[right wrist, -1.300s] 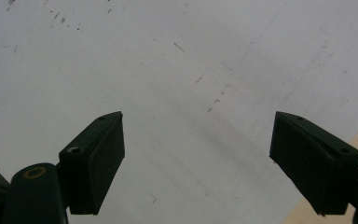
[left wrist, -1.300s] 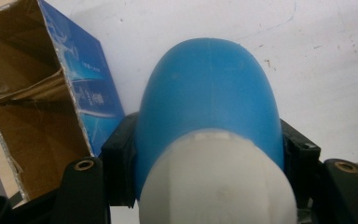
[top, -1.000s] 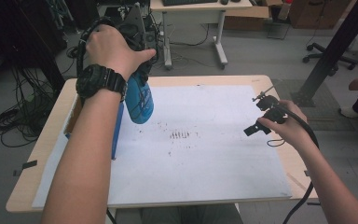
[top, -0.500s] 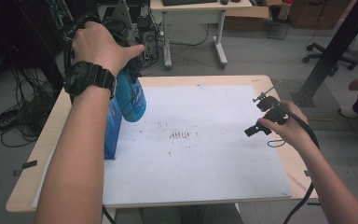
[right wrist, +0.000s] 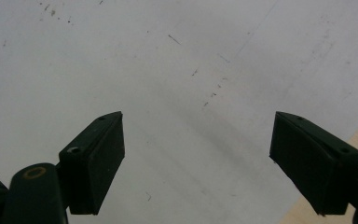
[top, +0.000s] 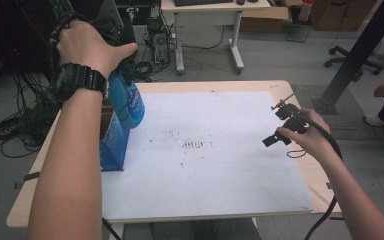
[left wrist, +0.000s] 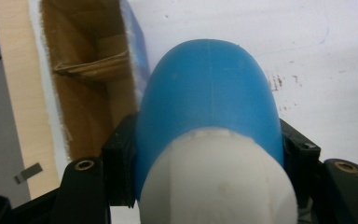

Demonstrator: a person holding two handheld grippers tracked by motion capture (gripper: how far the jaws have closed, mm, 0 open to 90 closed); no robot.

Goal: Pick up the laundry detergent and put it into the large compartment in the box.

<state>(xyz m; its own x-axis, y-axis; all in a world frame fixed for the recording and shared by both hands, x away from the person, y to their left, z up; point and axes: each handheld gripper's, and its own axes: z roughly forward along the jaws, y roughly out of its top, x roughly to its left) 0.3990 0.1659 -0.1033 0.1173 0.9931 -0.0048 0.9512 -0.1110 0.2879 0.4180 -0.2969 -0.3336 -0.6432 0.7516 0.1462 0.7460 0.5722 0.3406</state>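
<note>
The box [top: 114,145] stands on my desk [top: 220,86], left of the sheet's [top: 220,165] smudges; my bottle [top: 126,100] hangs above the box.

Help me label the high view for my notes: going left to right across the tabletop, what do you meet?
Open blue box → blue bottle held above it in the left gripper → dark smudges on the white sheet → right gripper in the right hand.
</note>
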